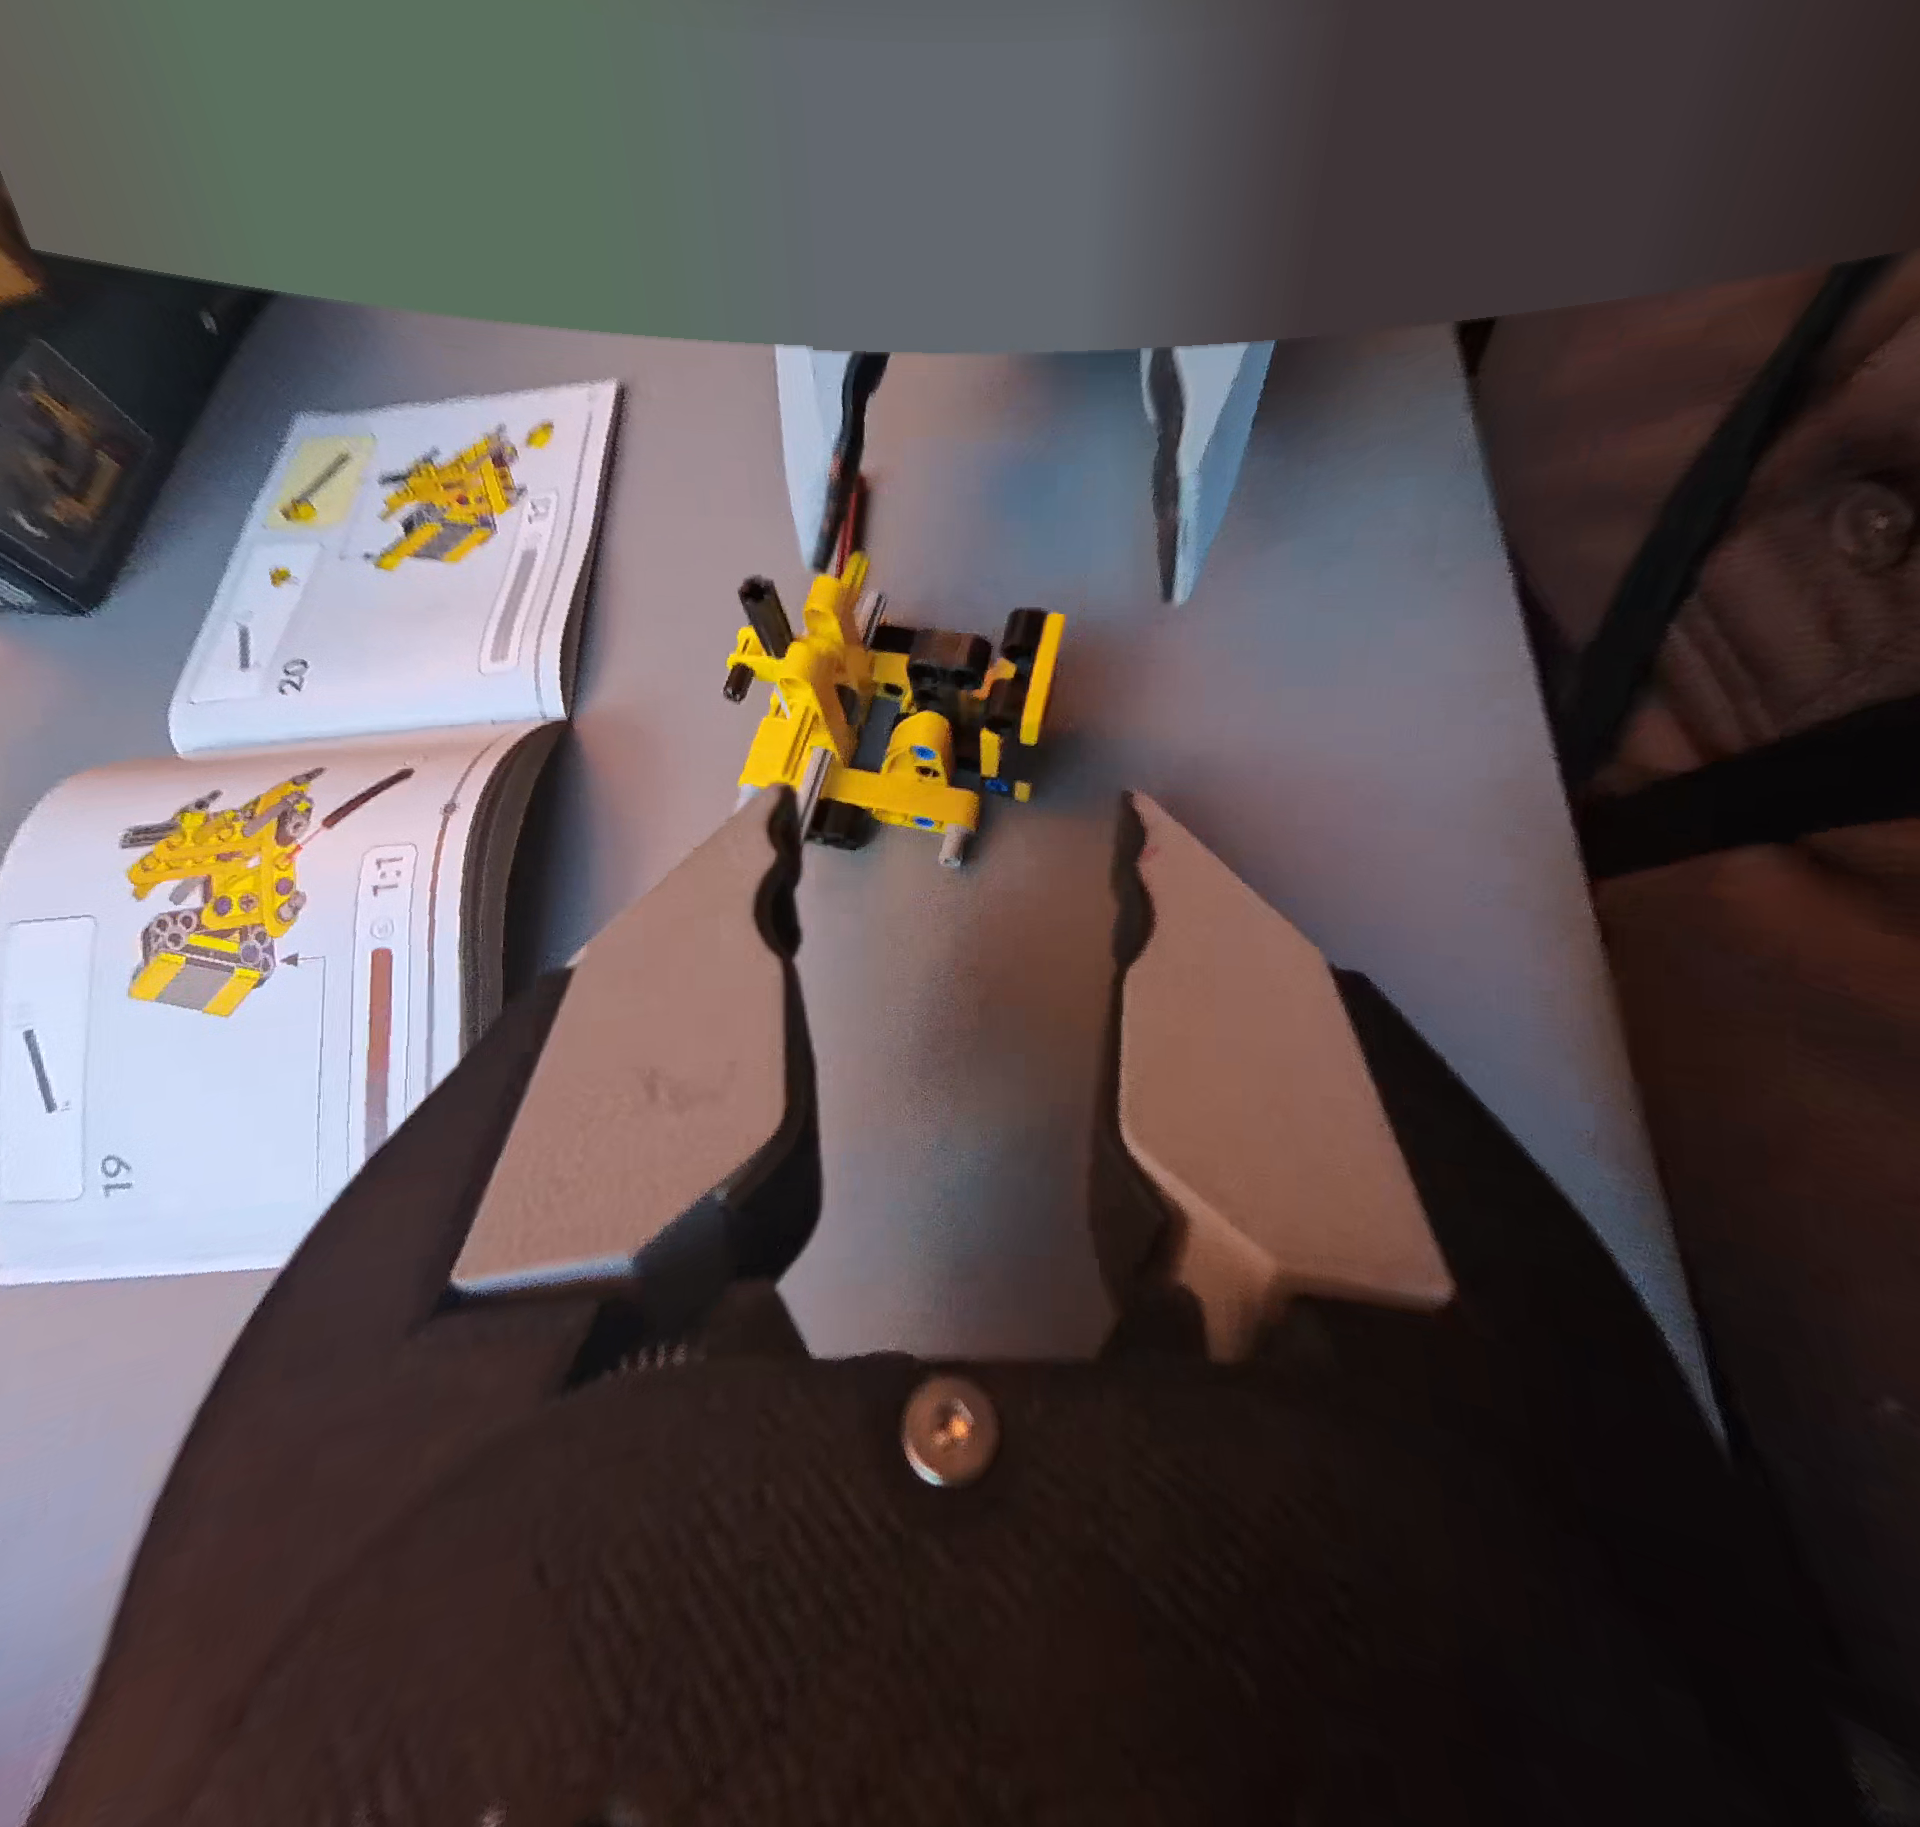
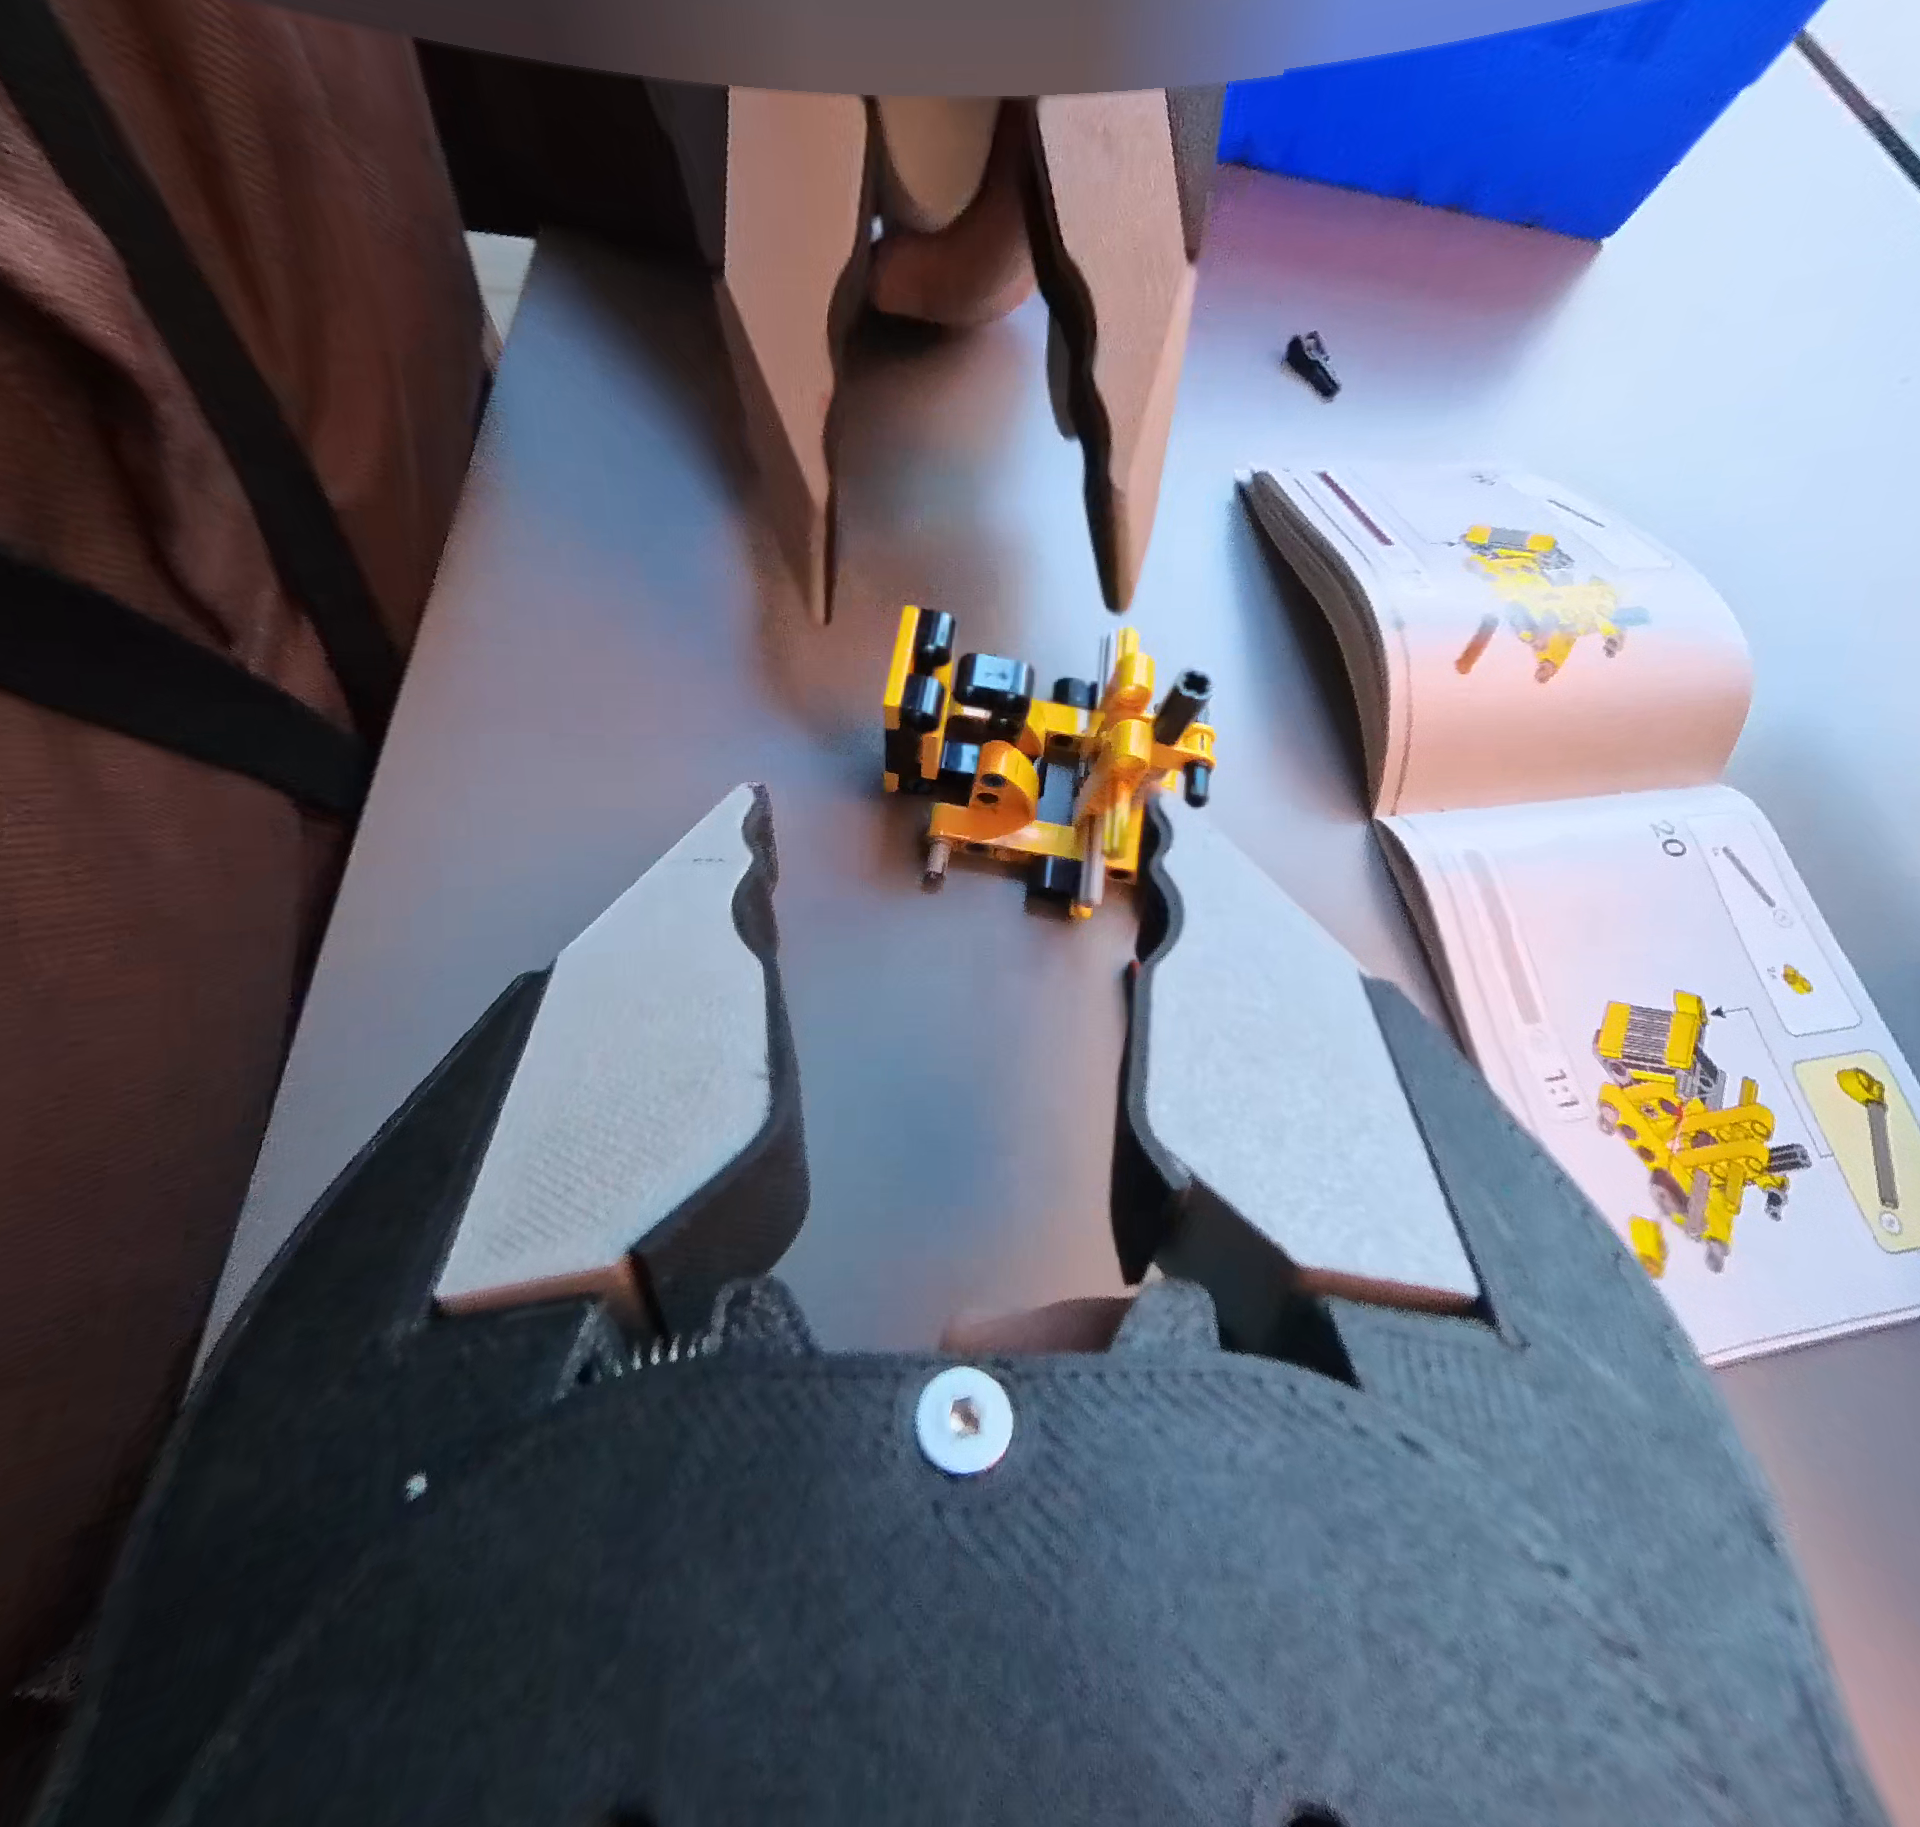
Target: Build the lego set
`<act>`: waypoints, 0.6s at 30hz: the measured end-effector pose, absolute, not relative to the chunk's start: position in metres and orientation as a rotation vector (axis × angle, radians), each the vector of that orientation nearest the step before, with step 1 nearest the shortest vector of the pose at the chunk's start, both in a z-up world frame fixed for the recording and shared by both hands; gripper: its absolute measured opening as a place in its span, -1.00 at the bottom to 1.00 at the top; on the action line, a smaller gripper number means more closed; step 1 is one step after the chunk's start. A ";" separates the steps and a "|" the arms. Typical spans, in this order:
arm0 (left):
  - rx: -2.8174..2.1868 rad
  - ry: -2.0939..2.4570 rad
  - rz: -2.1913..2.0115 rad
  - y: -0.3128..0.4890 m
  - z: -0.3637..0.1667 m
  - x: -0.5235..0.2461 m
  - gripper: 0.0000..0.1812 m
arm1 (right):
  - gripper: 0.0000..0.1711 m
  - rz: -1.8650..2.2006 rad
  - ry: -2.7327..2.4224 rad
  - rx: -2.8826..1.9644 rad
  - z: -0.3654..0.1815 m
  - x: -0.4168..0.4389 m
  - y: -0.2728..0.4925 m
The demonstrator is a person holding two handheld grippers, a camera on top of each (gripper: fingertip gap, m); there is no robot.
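Left gripper [image 1: 951, 811]: jaws apart, nothing between them; its left fingertip sits just beside the near corner of the model, contact not certain.

Right gripper [image 2: 951, 811]: jaws apart, empty; it faces the left gripper from the opposite side of the model, and its right fingertip lies close against the model's axle end. In the left wrist view a thin red-and-black part appears at one of its fingers [image 1: 821, 468]; whether this is a held piece cannot be told.

Lego model [image 1: 894, 717]: yellow and black, partly built, with grey axles and a black axle connector projecting. It rests on the counter [image 1: 1299, 738], between the two grippers and gripped by neither.

Instruction booklet [image 1: 260, 842]: open flat on the counter just beside the model, showing build diagrams of the yellow assembly with an axle called for.

Loose black piece [image 2: 1312, 362]: small, on the counter, beyond the booklet from the model.

Dark box [image 1: 73, 468]: at the counter edge, past the booklet from the model.

Blue object [image 2: 1507, 146]: at the far counter edge; kind unclear.

Step in hand, as judged: mid-build, both grippers framing the model for steadying or re-seating. The next move calls for one gripper to clamp the model's firm yellow frame while the other fetches and aligns the next axle part squarely with its hole.
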State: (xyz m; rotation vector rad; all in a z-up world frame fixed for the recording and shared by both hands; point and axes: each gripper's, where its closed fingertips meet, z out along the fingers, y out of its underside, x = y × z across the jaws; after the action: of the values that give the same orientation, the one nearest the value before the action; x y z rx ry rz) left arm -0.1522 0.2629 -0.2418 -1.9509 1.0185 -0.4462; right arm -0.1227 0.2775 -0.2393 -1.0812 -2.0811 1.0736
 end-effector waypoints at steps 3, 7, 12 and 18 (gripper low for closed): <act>-1.887 0.995 -0.535 0.254 -0.229 -0.144 -0.54 | -0.22 1.022 -2.102 -1.089 -0.245 -0.123 0.276; -1.917 1.049 -0.625 0.244 -0.232 -0.133 -0.62 | -0.28 1.017 -2.124 -1.051 -0.246 -0.120 0.270; -1.955 1.102 -0.642 0.243 -0.241 -0.130 -0.63 | -0.31 0.986 -2.126 -0.961 -0.242 -0.118 0.264; -1.936 1.116 -0.665 0.244 -0.239 -0.133 -0.75 | -0.31 0.962 -2.117 -1.009 -0.246 -0.122 0.273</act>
State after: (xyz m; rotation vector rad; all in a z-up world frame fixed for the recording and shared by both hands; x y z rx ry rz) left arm -0.1327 0.2442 -0.2391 -1.9364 1.1162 -0.6654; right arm -0.1222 0.2727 -0.2461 -1.0090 -2.1170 0.9623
